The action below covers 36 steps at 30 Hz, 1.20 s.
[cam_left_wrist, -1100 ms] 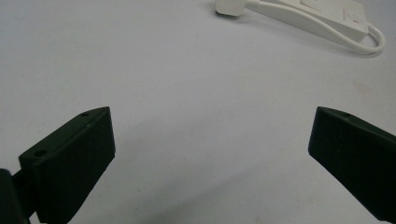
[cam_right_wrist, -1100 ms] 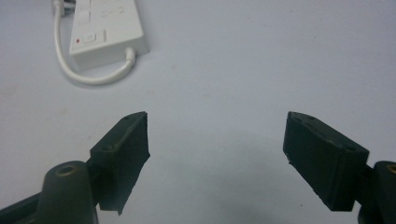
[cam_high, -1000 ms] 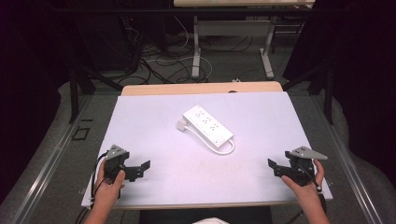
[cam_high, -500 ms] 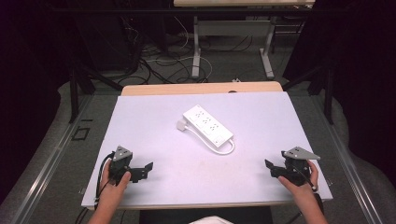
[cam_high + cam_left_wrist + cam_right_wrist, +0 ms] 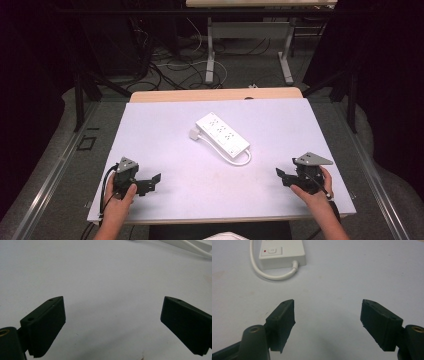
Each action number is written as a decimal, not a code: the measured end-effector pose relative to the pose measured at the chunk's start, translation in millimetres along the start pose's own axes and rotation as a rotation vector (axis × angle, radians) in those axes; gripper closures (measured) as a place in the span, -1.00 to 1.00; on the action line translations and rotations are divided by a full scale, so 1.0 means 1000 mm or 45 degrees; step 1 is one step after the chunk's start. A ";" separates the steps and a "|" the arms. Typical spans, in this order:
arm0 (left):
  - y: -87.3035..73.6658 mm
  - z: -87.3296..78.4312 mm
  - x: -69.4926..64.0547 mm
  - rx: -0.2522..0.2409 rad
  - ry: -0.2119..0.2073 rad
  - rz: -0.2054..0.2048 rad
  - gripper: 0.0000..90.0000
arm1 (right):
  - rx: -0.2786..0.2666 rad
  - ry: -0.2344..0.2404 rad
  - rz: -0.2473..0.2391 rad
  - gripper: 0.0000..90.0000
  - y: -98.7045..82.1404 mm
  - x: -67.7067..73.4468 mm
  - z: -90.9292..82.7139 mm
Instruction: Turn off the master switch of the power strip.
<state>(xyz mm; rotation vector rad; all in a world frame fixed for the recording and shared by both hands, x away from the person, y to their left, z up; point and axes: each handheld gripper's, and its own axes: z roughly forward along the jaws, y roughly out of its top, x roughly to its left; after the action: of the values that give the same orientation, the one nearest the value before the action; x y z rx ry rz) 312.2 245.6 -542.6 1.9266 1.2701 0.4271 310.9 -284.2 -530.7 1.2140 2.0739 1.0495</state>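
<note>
High view: one white power strip (image 5: 222, 136) is seen lying flat near the middle of the counter (image 5: 165, 120), set at a slant, with its short cord (image 5: 240, 160) looped out at the near end and a plug (image 5: 194, 134) lying at its far left corner. Two grippers are counted, one held in each hand, both low over the near edge of the counter and well apart from the strip. The left gripper (image 5: 155, 179) is held with its jaws spread wide and nothing between them; in the left gripper view bare counter is seen between the pads (image 5: 47, 325), and the strip's edge is just caught at the upper right. The right gripper (image 5: 280, 174) is also spread, its jaws having just been closing a little, with nothing between them; in the right gripper view the strip's switch end (image 5: 283, 253) and cord loop (image 5: 265, 272) are seen ahead and to the left. As judged from this, the work is at its start: nothing is held, the strip is untouched, and the reach, the grasp and whatever handling follows are all left to be done.
</note>
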 end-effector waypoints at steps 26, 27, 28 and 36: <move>-0.001 -0.001 -0.001 -0.008 0.015 0.013 -0.86 | 0.071 0.105 -0.078 -0.24 0.036 0.020 0.019; -0.001 -0.001 -0.001 -0.008 0.008 0.012 -0.86 | 0.069 0.108 -0.081 -0.24 0.038 0.020 0.020; -0.001 -0.001 -0.001 0.000 0.009 0.029 -0.86 | 0.072 0.106 -0.082 -0.24 0.039 0.021 0.020; -0.002 0.002 -0.006 0.012 0.041 0.087 -0.92 | 0.062 0.134 -0.086 -0.23 0.049 0.023 0.023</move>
<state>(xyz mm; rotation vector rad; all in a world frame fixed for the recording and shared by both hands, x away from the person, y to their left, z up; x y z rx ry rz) 309.7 239.5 -544.7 1.9828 1.2314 0.4891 341.0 -240.7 -504.6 1.1253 2.2162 1.0579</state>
